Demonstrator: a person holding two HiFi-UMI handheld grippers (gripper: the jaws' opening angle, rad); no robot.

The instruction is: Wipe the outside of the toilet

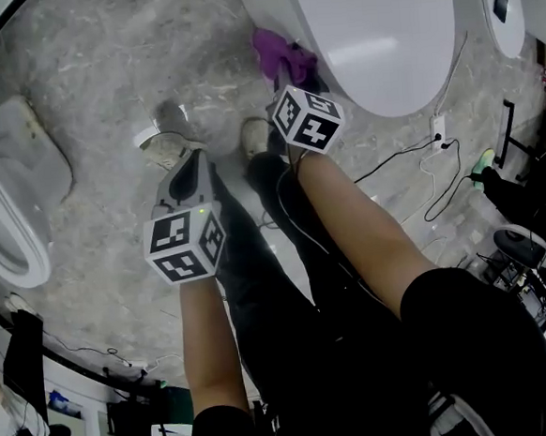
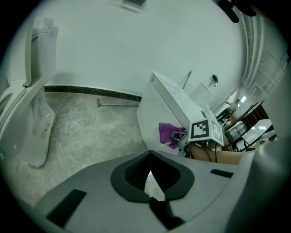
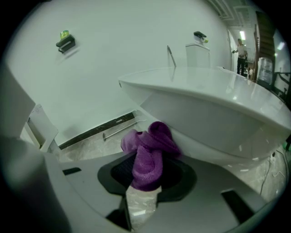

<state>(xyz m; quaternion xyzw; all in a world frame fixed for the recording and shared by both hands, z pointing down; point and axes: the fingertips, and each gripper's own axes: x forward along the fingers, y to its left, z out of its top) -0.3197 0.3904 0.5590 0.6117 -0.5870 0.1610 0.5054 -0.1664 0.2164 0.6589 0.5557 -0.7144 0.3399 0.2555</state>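
The white toilet (image 1: 372, 35) stands at the top of the head view with its lid down. My right gripper (image 1: 287, 73) is shut on a purple cloth (image 1: 277, 52) and holds it against the outside of the bowl at its left front. In the right gripper view the cloth (image 3: 149, 152) bunches out of the shut jaws just under the bowl's curved wall (image 3: 213, 118). My left gripper (image 1: 191, 162) hangs over the floor to the left, away from the toilet, shut with nothing in it. The left gripper view shows the toilet's side (image 2: 157, 113), the cloth (image 2: 167, 133) and the right gripper's marker cube (image 2: 204, 129).
The person's two shoes (image 1: 161, 141) stand on the marbled floor (image 1: 102, 75) before the toilet. Another white fixture (image 1: 11, 242) and a loose white seat part (image 1: 32, 147) lie at the left. Cables and a power strip (image 1: 436, 143) trail on the floor at the right.
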